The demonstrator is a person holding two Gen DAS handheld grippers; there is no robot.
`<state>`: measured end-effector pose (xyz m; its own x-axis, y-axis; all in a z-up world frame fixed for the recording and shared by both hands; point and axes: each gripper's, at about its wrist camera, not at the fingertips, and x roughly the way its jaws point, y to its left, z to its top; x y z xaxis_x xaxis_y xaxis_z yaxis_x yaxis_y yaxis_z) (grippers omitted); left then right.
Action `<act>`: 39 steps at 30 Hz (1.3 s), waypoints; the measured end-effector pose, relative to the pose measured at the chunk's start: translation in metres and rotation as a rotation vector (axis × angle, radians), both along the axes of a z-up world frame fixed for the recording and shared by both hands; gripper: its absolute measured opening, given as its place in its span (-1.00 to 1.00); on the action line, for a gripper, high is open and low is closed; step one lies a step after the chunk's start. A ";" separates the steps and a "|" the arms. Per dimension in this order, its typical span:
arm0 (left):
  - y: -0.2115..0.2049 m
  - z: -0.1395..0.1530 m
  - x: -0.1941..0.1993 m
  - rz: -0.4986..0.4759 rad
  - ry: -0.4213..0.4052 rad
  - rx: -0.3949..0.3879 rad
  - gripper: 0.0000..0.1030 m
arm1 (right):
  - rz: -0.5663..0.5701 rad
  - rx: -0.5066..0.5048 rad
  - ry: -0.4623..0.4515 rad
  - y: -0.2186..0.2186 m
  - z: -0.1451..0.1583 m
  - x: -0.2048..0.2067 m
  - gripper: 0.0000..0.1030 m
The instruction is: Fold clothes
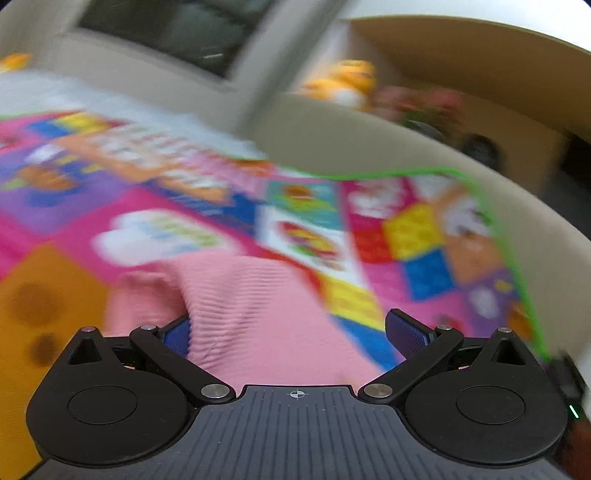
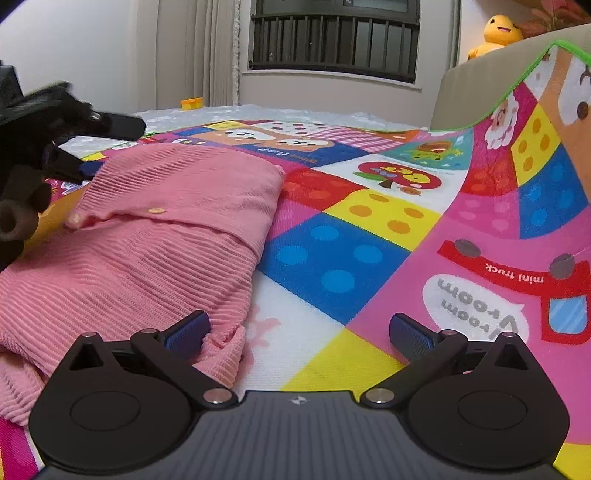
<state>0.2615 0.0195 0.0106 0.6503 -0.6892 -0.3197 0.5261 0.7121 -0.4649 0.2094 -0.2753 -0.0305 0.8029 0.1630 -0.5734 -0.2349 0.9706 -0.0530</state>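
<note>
Big colourful play mat (image 2: 332,258) spread across the floor, its right edge curling up against a beige sofa (image 2: 480,81), green trim showing. On the mat, one pink ribbed cardigan (image 2: 155,236), bunched and partly folded, with two buttons visible on its placket. It lies to the left of the right gripper (image 2: 299,332), and the hem brushes the left blue pad (image 2: 186,332) while the right pad hangs over bare mat. Jaws spread wide there, gripping nothing. Over in the left wrist view, heavily blurred, the left gripper (image 1: 295,332) sits right over the same cardigan (image 1: 258,314), fabric lying between its wide-apart fingers, nothing clamped. From the right view that left gripper (image 2: 55,125) hovers at the garment's far left edge. One yellow plush duck (image 2: 495,33) sits atop the sofa.
</note>
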 end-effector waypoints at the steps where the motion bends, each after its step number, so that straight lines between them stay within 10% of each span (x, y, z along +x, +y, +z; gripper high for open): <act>1: -0.004 0.001 -0.007 -0.051 -0.030 -0.006 1.00 | -0.001 0.000 0.000 0.000 0.000 0.000 1.00; 10: 0.003 -0.003 0.003 -0.066 -0.029 -0.050 1.00 | -0.007 0.010 0.003 0.000 0.000 -0.001 1.00; 19: 0.097 0.006 0.042 0.340 0.038 -0.106 1.00 | -0.010 0.025 0.003 -0.002 0.000 -0.001 1.00; 27: 0.049 0.027 0.021 -0.028 0.030 -0.150 1.00 | -0.010 0.030 0.001 -0.002 0.000 -0.002 1.00; 33: 0.025 0.018 -0.002 0.185 -0.047 0.039 1.00 | -0.014 0.023 -0.011 -0.001 0.000 -0.004 1.00; 39: -0.003 0.011 -0.009 -0.066 0.010 -0.046 1.00 | -0.012 0.046 0.001 -0.004 0.000 -0.002 1.00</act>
